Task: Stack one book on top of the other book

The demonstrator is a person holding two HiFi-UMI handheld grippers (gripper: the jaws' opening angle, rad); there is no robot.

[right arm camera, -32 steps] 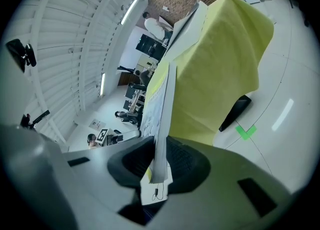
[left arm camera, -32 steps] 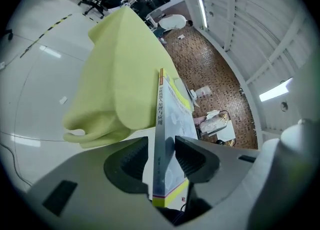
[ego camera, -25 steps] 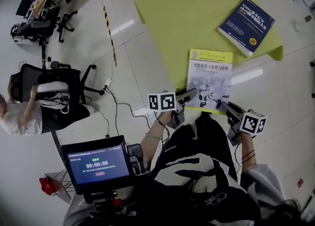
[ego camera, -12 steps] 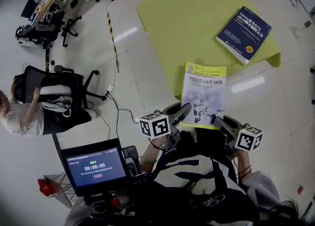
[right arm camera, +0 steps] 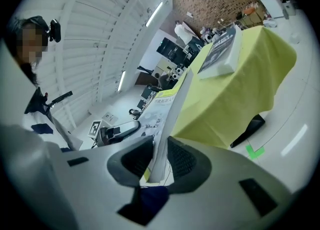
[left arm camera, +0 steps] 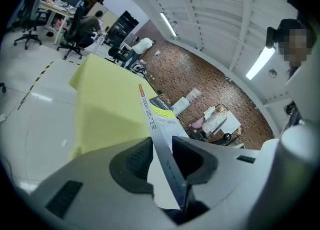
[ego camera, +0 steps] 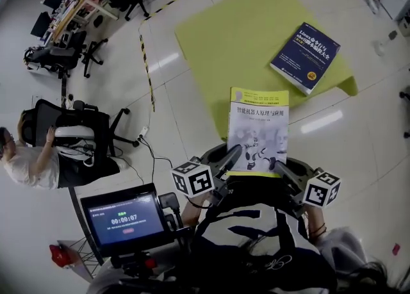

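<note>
Both books show in the head view: the yellow-and-white book (ego camera: pixel 258 129) is held off the near edge of the table (ego camera: pixel 224 30), which is draped in a yellow-green cloth, and the blue book (ego camera: pixel 305 56) lies flat on that cloth near its far right corner, well apart from the first. The left gripper (ego camera: pixel 232 155) grips the near left corner of the yellow-and-white book and the right gripper (ego camera: pixel 277 166) its near right corner, each with its marker cube toward the person. A small screen (ego camera: pixel 125 220) sits at lower left, and a person (ego camera: pixel 25 158) sits on an office chair at the far left on the white floor. In the left gripper view, the left gripper (left arm camera: pixel 162 154) has its jaws closed on the yellow-and-white book (left arm camera: pixel 152 116), seen edge-on with its spine running away toward the table (left arm camera: pixel 105 98). In the right gripper view, the right gripper (right arm camera: pixel 159 159) likewise clamps the yellow-and-white book (right arm camera: pixel 172 113) between its ribbed pads, with the blue book (right arm camera: pixel 220 51) lying on the table (right arm camera: pixel 235 98) beyond.
</note>
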